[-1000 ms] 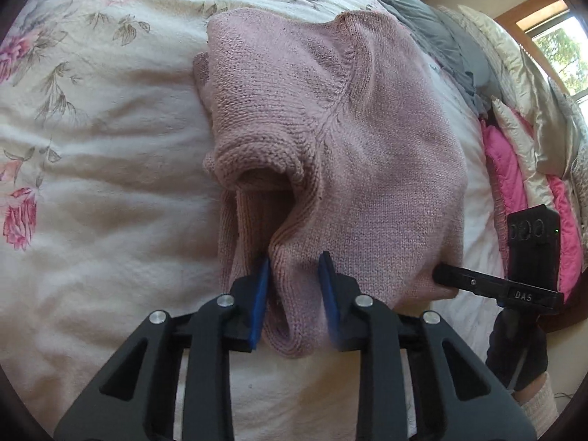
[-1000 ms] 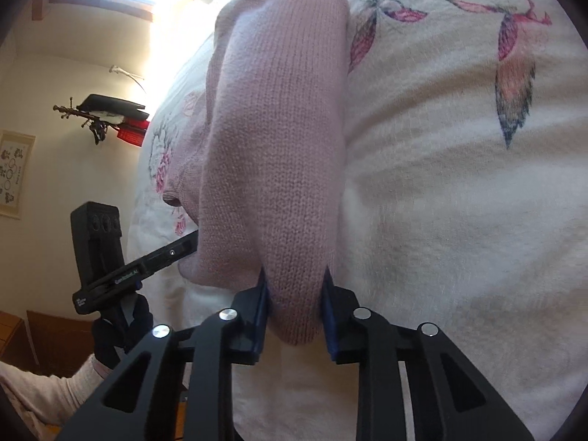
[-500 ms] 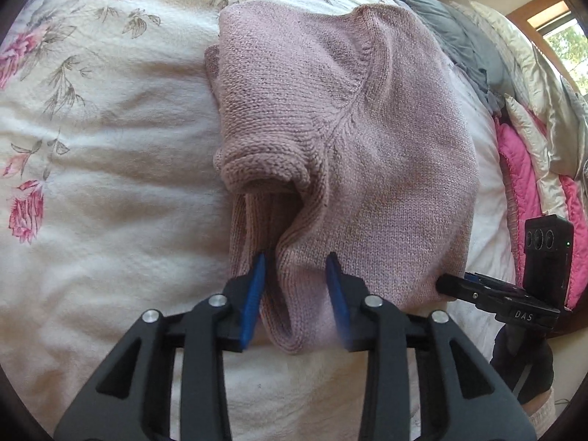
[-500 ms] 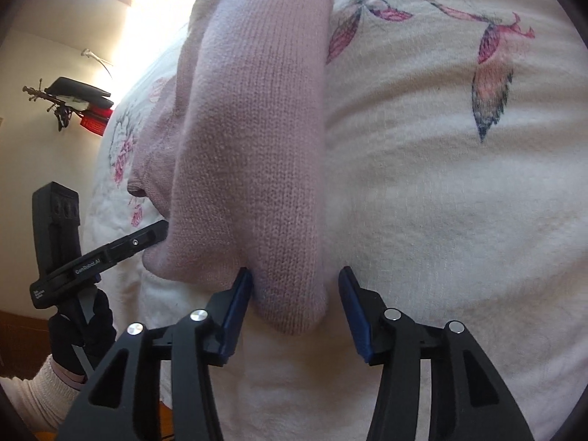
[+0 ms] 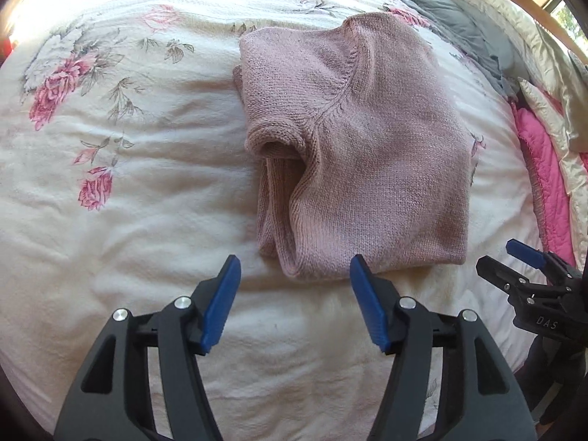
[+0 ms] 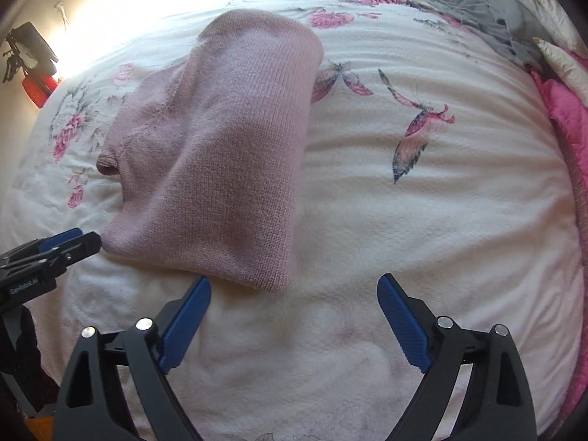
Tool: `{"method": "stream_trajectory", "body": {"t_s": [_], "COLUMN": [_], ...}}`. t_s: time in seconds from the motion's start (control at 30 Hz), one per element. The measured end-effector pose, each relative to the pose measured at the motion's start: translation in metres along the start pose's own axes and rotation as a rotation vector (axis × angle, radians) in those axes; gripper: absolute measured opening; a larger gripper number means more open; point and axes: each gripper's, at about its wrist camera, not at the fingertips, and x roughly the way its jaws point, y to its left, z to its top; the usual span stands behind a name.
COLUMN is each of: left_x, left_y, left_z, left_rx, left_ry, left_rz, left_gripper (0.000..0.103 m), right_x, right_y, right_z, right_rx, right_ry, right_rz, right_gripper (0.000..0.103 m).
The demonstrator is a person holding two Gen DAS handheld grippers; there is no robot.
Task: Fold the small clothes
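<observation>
A dusty-pink knitted sweater (image 5: 367, 154) lies folded in a compact rectangle on the white floral bedspread (image 5: 128, 202), a sleeve opening facing left. My left gripper (image 5: 294, 275) stands open just short of the sweater's near edge, nothing between its blue pads. In the right wrist view the same sweater (image 6: 220, 169) lies flat, and my right gripper (image 6: 294, 294) is open, its left pad close to the sweater's near corner. Each gripper shows at the edge of the other's view: the right gripper (image 5: 522, 257) and the left gripper (image 6: 70, 240).
A grey garment (image 5: 452, 11), cream satin cushions (image 5: 544, 58) and a bright pink quilt (image 5: 544, 183) pile along the bed's far right side. A butterfly print (image 6: 419, 128) marks bare bedspread right of the sweater. A dark stand (image 6: 25, 47) shows against the left wall.
Both grippers have let go of the sweater's near edge, opened wide and drawn back toward the bed's near side. The sweater now lies flat and folded on the bedspread.
</observation>
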Motion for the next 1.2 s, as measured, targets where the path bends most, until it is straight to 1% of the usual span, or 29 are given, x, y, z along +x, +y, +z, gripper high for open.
{"method": "stream_trajectory", "body": {"t_s": [0.07, 0.17, 0.23, 0.3, 0.37, 0.73, 0.9, 1.2], "left_x": [-0.006, -0.015, -0.021, -0.025, -0.028, -0.035, -0.037, -0.035], "left_y": [-0.001, -0.001, -0.003, -0.007, -0.009, -0.013, -0.015, -0.018], "left_z": [-0.002, -0.006, -0.009, -0.011, -0.014, -0.028, -0.028, -0.027], "left_rx": [-0.008, -0.004, 0.005, 0.015, 0.023, 0.033, 0.040, 0.054], "left_ry": [-0.006, -0.020, -0.031, -0.036, -0.038, -0.040, -0.048, -0.049], "left_rz": [0.011, 0.036, 0.053, 0.062, 0.067, 0.098, 0.107, 0.115], "left_gripper": [0.063, 0.064, 0.065, 0.066, 0.066, 0.067, 0.068, 0.069], "right_x": [-0.009, -0.017, -0.021, -0.021, -0.024, -0.038, -0.039, -0.037], "right_y": [0.004, 0.006, 0.005, 0.007, 0.007, 0.018, 0.017, 0.018], "right_z": [0.000, 0.002, 0.001, 0.001, -0.001, -0.009, -0.010, -0.010], "right_rx": [-0.005, 0.016, 0.025, 0.045, 0.065, 0.057, 0.071, 0.064], "right_ry": [-0.029, -0.042, -0.045, -0.041, -0.040, -0.046, -0.044, -0.045], "right_rz": [-0.033, -0.071, -0.063, -0.025, -0.005, -0.045, -0.042, -0.076], "right_gripper": [0.097, 0.099, 0.099, 0.099, 0.099, 0.099, 0.099, 0.099]}}
